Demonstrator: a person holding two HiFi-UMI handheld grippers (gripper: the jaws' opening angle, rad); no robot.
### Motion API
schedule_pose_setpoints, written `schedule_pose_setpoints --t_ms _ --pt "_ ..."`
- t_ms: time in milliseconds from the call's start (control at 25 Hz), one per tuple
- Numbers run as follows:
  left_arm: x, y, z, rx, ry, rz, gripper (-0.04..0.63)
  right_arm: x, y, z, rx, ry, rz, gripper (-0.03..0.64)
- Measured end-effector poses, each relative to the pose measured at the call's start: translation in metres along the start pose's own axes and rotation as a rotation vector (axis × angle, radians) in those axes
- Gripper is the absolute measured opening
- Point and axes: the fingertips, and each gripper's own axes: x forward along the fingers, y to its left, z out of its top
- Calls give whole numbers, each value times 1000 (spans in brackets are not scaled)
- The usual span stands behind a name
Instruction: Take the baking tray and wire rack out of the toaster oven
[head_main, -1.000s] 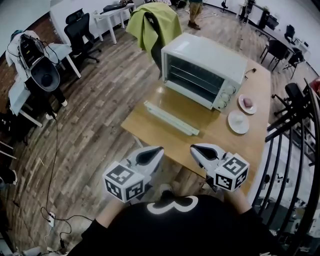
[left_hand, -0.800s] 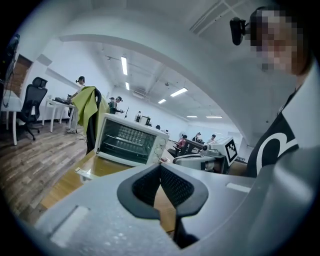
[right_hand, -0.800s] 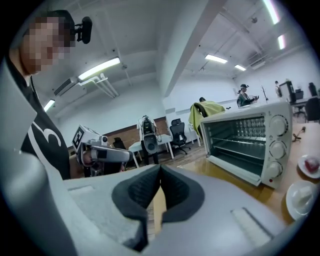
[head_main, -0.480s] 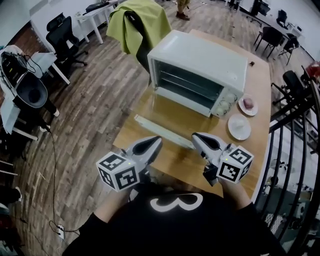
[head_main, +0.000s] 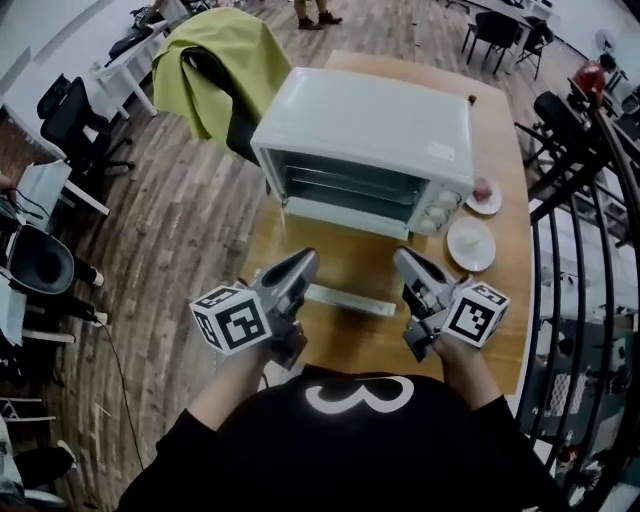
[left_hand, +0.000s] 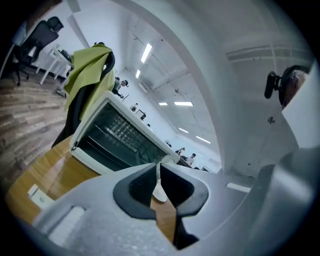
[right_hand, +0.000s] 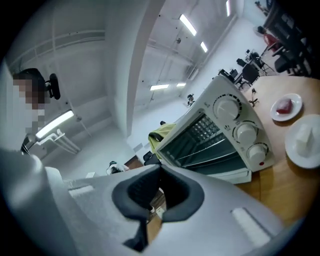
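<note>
The white toaster oven (head_main: 370, 125) stands on the wooden table (head_main: 500, 300), its glass front facing me. Wire shelves (head_main: 345, 182) show dimly through the glass; I cannot make out the baking tray. My left gripper (head_main: 300, 262) and right gripper (head_main: 405, 262) hover side by side over the table's near edge, a short way from the oven front. Both are shut with nothing between the jaws. The left gripper view has the oven (left_hand: 120, 137) beyond the closed jaws. In the right gripper view the oven (right_hand: 210, 135) and its knobs (right_hand: 246, 132) sit to the right.
A long white strip (head_main: 345, 298) lies on the table between the grippers and the oven. Two small plates (head_main: 470, 243) (head_main: 484, 195) sit right of the oven, the far one holding something red. A chair with a green cloth (head_main: 215, 50) stands left; a black railing (head_main: 590, 200) runs along the right.
Both grippers have moved forward over the table's near edge toward the oven and rolled somewhat. The oven now looms closer in the head view. Jaws stay shut.
</note>
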Motion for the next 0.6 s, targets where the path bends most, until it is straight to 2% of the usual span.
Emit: schedule_pose_setpoints --t_ms 120,160,240,320,360,400,480,600 --pt "16 20 18 -44 14 -54 17 10 -16 15 21 -73 -59 -2" --pt "22 27 24 -69 20 -76 40 14 -22 20 34 -102 -78 -2" --pt "32 42 30 -149 41 -117 123 21 -32 29 68 -167 -110 -2" --pt "41 62 30 -239 61 -128 126 29 -41 31 98 -218 -131 0" --pt "45 72 31 -282 60 -129 128 33 -46 30 116 -233 -140 18" --pt "50 82 32 -331 50 -134 135 37 -52 29 138 -246 -151 77" --pt "61 102 37 -428 20 -152 151 43 -71 25 196 -272 -191 98" --pt "75 136 40 -433 12 -114 161 50 -104 14 308 -321 -264 126"
